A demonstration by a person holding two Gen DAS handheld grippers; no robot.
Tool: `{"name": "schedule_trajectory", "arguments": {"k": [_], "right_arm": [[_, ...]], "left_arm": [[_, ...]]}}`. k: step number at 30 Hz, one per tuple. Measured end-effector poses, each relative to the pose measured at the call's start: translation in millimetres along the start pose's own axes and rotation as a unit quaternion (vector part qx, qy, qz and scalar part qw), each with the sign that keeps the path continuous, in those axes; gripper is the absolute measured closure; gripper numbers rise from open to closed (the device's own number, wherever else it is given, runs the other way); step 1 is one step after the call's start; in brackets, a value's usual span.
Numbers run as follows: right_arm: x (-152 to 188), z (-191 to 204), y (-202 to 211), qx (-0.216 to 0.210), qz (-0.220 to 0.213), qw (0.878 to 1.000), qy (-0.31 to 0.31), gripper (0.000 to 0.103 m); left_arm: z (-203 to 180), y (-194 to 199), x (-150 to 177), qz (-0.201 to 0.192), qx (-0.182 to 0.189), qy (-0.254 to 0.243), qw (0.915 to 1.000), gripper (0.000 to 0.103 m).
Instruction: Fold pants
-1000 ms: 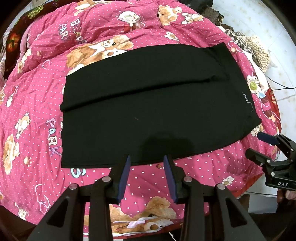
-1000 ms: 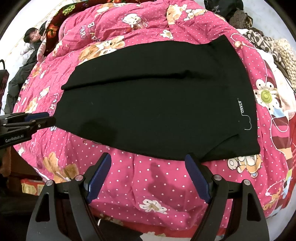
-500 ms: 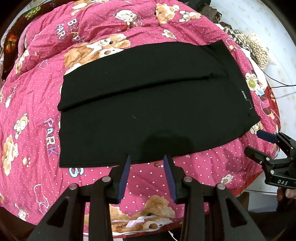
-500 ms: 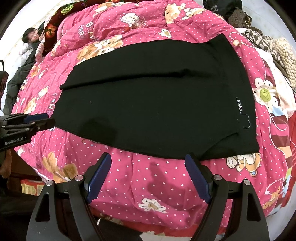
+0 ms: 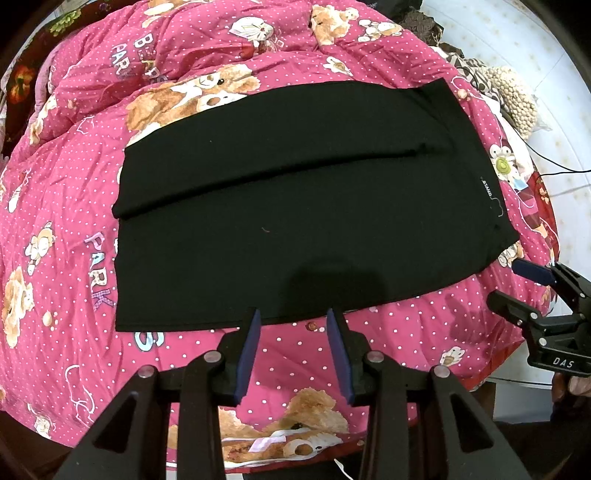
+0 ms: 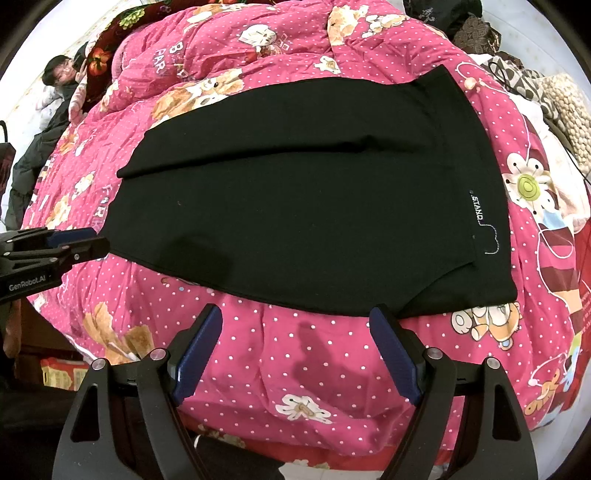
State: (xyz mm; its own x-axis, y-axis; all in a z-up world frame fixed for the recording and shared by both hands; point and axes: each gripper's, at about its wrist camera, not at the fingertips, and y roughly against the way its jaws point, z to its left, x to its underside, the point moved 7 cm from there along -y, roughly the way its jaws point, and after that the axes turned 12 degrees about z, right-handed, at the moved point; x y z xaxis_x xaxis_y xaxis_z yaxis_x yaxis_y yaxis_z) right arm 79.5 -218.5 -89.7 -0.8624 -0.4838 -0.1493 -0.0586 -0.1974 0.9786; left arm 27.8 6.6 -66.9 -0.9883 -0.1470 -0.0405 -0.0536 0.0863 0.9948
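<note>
Black pants (image 5: pixel 295 206) lie flat across a pink teddy-bear quilt (image 5: pixel 74 184), legs side by side and pointing left. The waistband is at the right, with a small white "STAND" label (image 6: pixel 478 210). My left gripper (image 5: pixel 293 314) hovers over the near hem edge of the pants (image 6: pixel 295 203), open, with nothing between its blue pads. My right gripper (image 6: pixel 295 314) hangs over the quilt just short of the near waist corner, open wider and empty. Each gripper also shows in the other's view: the right gripper (image 5: pixel 517 284) at the right edge, the left gripper (image 6: pixel 88 240) at the left edge.
The quilt rolls off over the bed's near edge below both grippers. A cream beaded cushion (image 5: pixel 513 99) and patterned cloth (image 6: pixel 517 74) lie at the far right. A person (image 6: pixel 59 70) lies at the far left. Dark clothes (image 6: pixel 443 11) sit at the back.
</note>
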Motion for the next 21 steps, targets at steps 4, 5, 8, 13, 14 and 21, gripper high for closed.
{"name": "schedule_trajectory", "arguments": {"k": [4,5,8,13,14,21], "right_arm": [[0.6,0.0,-0.6,0.0,0.001,1.0,-0.001,0.021],[0.2,-0.3,-0.6,0.0,0.001,1.0,-0.001,0.021],[-0.2,-0.5,-0.8,0.0,0.002,1.0,-0.002,0.021],[-0.9,-1.9,-2.0,0.0,0.003,1.0,-0.003,0.021],[-1.1,-1.6,-1.9,0.0,0.003,1.0,-0.003,0.021],[-2.6,-2.2,-2.9,0.0,0.006,1.0,-0.004,0.021]], "left_arm": [[0.2,-0.6,-0.2,0.001,0.0,0.001,1.0,0.063],[-0.1,-0.7,-0.1,0.001,0.0,0.0,1.0,0.063],[-0.6,-1.6,-0.2,0.002,0.002,0.0,1.0,0.063],[-0.4,-2.9,-0.2,0.003,0.003,0.001,1.0,0.063],[-0.2,-3.1,-0.4,0.003,0.003,0.002,1.0,0.063],[0.3,-4.7,-0.7,0.006,0.004,0.002,1.0,0.063]]}}
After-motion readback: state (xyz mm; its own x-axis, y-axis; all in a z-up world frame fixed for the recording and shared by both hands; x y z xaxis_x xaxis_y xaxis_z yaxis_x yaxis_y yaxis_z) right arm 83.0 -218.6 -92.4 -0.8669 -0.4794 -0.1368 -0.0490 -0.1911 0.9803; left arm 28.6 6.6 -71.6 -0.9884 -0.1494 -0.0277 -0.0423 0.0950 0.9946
